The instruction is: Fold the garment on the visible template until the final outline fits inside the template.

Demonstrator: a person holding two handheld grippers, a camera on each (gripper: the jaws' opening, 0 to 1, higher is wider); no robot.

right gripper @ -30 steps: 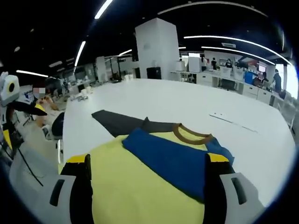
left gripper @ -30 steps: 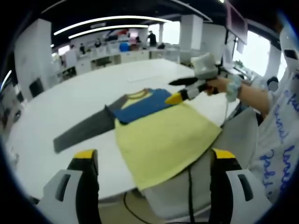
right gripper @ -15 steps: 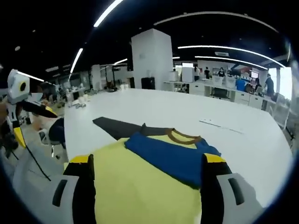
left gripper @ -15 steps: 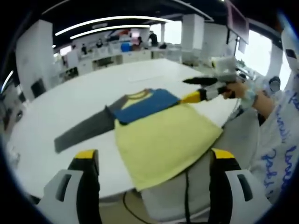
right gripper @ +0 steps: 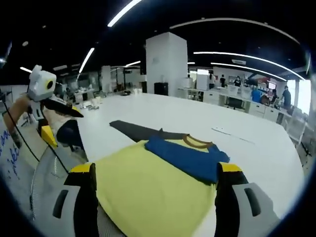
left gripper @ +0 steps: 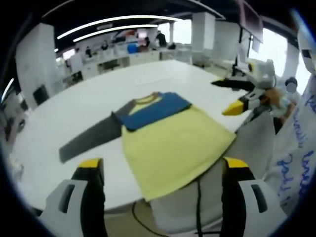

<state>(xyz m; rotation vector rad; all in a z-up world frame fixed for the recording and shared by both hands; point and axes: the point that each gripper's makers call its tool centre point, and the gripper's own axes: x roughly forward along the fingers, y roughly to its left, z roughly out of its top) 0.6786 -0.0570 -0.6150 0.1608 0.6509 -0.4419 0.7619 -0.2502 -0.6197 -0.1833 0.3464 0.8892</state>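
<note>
The garment lies flat on the white table (left gripper: 74, 108). Its yellow body (left gripper: 173, 145) hangs slightly over the near edge. A blue sleeve (left gripper: 155, 109) is folded across the chest below the brown collar (left gripper: 145, 98), and a grey sleeve (left gripper: 89, 138) stretches out to the side. My left gripper (left gripper: 164, 164) is open, held back from the hem, with nothing between its jaws. My right gripper (left gripper: 244, 96) hovers open off the table's edge, beside the shirt. In the right gripper view the shirt's yellow body (right gripper: 153, 190) and blue sleeve (right gripper: 185, 158) lie ahead of the open right gripper (right gripper: 155, 170). The left gripper (right gripper: 47, 108) is raised at the left.
The big white table (right gripper: 247, 148) runs far beyond the garment. A white pillar (right gripper: 165, 64), desks and distant people stand at the back. A person's white sleeve (left gripper: 296, 148) with blue writing is at the right. A cable (left gripper: 200, 197) hangs below the table edge.
My right gripper has drawn away from the end of the blue sleeve to beyond the table's edge. The garment has stayed as it lay. The left gripper has barely moved.
</note>
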